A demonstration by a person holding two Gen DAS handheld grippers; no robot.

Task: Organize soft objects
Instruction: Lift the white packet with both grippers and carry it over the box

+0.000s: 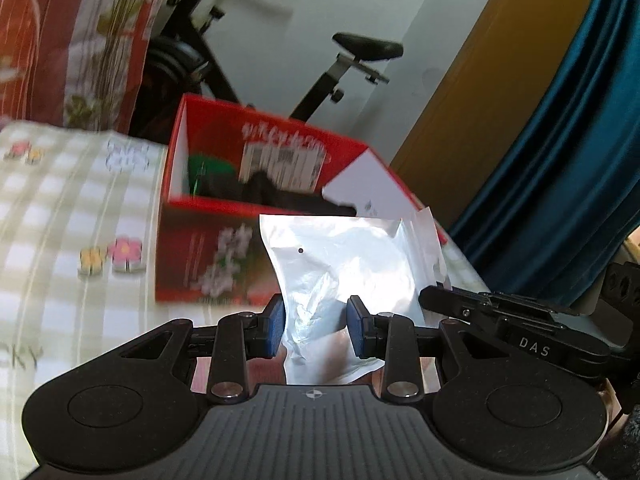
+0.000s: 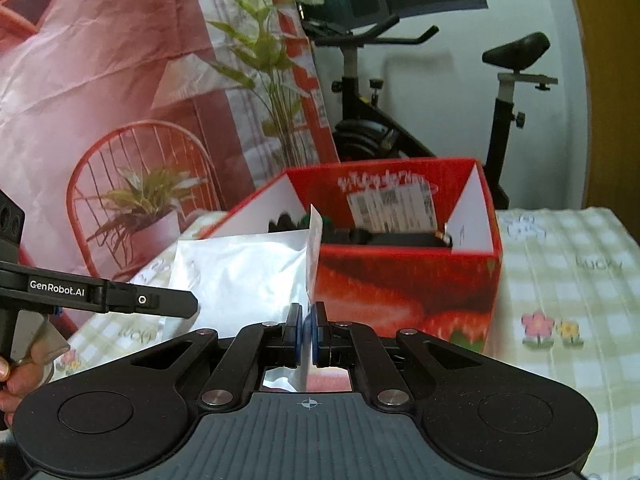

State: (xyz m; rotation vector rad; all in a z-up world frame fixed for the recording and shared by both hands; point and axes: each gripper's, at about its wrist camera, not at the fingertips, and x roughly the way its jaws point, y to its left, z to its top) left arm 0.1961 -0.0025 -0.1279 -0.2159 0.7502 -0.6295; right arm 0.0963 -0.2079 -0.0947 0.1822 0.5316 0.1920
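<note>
A white, crinkled plastic pouch (image 1: 344, 264) hangs between both grippers, lifted above the checked cloth. My left gripper (image 1: 316, 328) has its blue pads pressed on the pouch's crumpled lower part. In the right wrist view my right gripper (image 2: 308, 332) is shut on the thin side edge of the pouch (image 2: 240, 272). The right gripper (image 1: 430, 296) reaches in from the right in the left wrist view, and the left gripper (image 2: 188, 304) reaches in from the left in the right wrist view. Just behind the pouch stands an open red box (image 1: 192, 248) (image 2: 400, 280) with dark and green items inside.
A checked cloth with flower prints (image 1: 60, 220) (image 2: 560, 300) covers the surface. An exercise bike (image 1: 352, 60) (image 2: 504, 92) stands behind the box. A blue curtain (image 1: 560, 160) hangs at the right, and a printed red backdrop (image 2: 120, 100) at the left.
</note>
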